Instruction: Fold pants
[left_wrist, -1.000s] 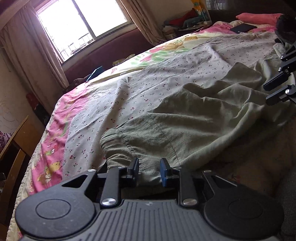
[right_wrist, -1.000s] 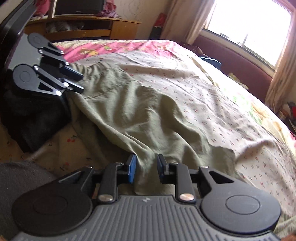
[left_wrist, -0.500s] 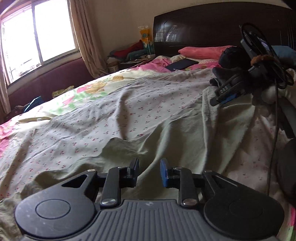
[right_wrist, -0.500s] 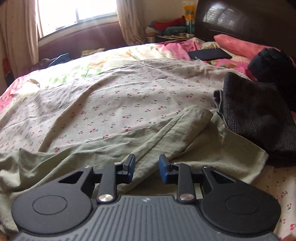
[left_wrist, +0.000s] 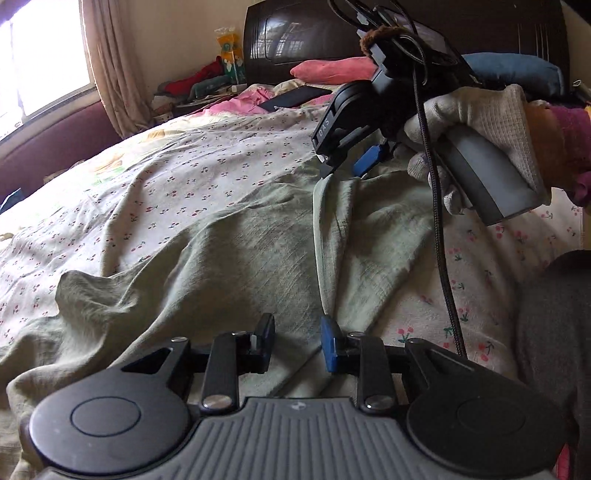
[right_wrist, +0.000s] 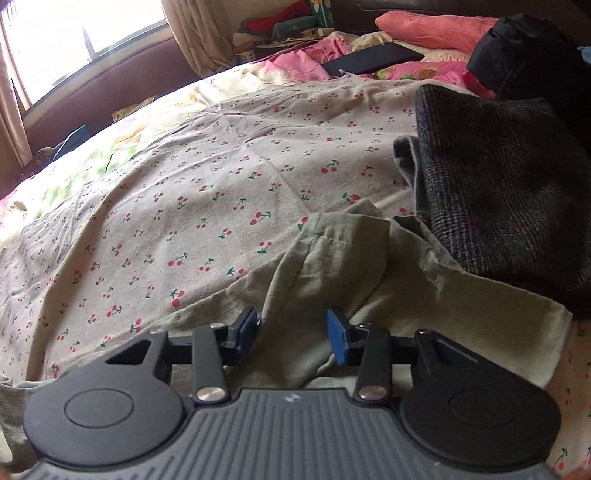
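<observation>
Left wrist view: your left gripper (left_wrist: 297, 341) is spread, holding nothing, poised over the olive-green pants (left_wrist: 229, 254), which lie rumpled on the cherry-print sheet (left_wrist: 207, 162); folding looks barely begun. Right wrist view: your right gripper (right_wrist: 291, 334) is likewise parted, a raised pant-leg hem (right_wrist: 332, 236) bunched between its fingertips but not pinched, beside the dark plaid garment (right_wrist: 509, 192).
</observation>
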